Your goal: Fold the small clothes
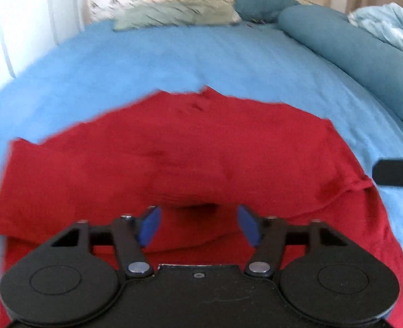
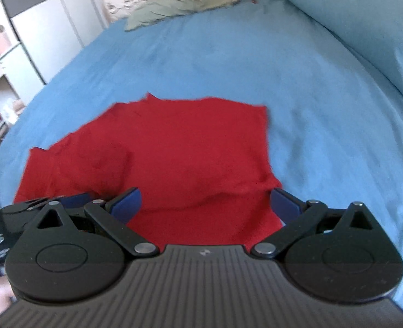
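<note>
Red garment (image 1: 190, 147) lies partly folded near the bed's (image 1: 152, 54) front edge; left gripper (image 1: 198, 225) and right gripper (image 2: 205, 205) hover over its near hem, jaws apart, holding nothing; judged mid-fold, next needs a hem pinch; far pillow (image 1: 174, 2) pattern unreadable; no labels legible.

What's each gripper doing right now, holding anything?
Left gripper: open, holding nothing, jaws spread over the red garment.
Right gripper: open, holding nothing, jaws spread over the same garment's near edge.
</note>
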A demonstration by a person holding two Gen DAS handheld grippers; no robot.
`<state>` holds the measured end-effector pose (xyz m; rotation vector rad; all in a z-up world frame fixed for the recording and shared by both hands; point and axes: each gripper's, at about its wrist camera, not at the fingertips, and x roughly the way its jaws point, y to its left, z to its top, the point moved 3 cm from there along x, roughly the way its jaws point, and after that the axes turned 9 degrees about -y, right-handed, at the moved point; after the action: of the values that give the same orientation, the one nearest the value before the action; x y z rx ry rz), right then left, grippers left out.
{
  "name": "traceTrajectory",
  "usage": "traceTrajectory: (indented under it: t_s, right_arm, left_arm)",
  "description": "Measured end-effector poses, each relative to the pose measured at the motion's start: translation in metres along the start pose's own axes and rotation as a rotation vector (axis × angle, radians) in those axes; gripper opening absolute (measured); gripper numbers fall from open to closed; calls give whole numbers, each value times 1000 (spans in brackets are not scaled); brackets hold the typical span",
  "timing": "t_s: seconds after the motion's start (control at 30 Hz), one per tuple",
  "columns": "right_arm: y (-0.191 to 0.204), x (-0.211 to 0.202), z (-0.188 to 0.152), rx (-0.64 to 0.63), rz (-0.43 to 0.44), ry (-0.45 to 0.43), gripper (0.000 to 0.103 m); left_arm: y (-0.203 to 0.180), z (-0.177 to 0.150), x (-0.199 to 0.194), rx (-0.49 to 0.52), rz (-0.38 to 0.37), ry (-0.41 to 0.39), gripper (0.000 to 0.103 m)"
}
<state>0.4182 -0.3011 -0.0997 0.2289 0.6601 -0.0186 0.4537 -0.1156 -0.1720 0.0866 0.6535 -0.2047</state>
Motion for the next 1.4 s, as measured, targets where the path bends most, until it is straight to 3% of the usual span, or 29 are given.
traceTrajectory:
  t_s: [0.17,0.3,0.37,0.47,0.5,0.67,0.8,0.97,1.0,1.03,1.07,1.13,1.27,1.4]
  right_arm:
    - [62,28,2,-169,116,53,103]
    - [118,66,-18,-347,127,65,103]
    - [136,85,-28,-387,130,71,97]
    - [147,108,-39,-435,107,81,76]
    - [144,113,-39,-430,86,73,69]
    - [90,115,-26,-148,-2,61,68]
    - [61,105,-32,15,59,68,71]
    - [61,102,-36,46,72,51,73]
    - [61,102,-35,39,48,44,64]
    - [65,103,-34,20,14,35,38]
    - [68,102,-32,0,-13,36,24]
    - [67,97,-20,-8,-21,23,21]
    - [66,74,21,-66,-16,-83,20]
    - [31,57,49,-91,-82,-110,20]
  left_arm:
    - [64,-4,-24,-15,145,22,71]
    - [117,-12,-22,-28,238,54,71]
    - [134,-11,-18,-24,257,55,71]
    - [152,-12,-14,-21,272,57,71]
    - [158,-12,-11,-29,275,58,71]
    - [174,-11,-7,-72,279,56,71]
    - [176,-19,-9,-97,271,72,71]
    - [183,-23,-11,-87,273,76,71]
    - [186,-24,-12,-87,276,78,71]
    - [188,-25,-11,-89,281,82,71]
    - [192,-27,-11,-92,284,86,71]
    - [196,-29,-11,-94,282,93,71]
    - [195,-36,-4,-84,261,120,71]
    - [188,-29,5,-82,242,89,71]
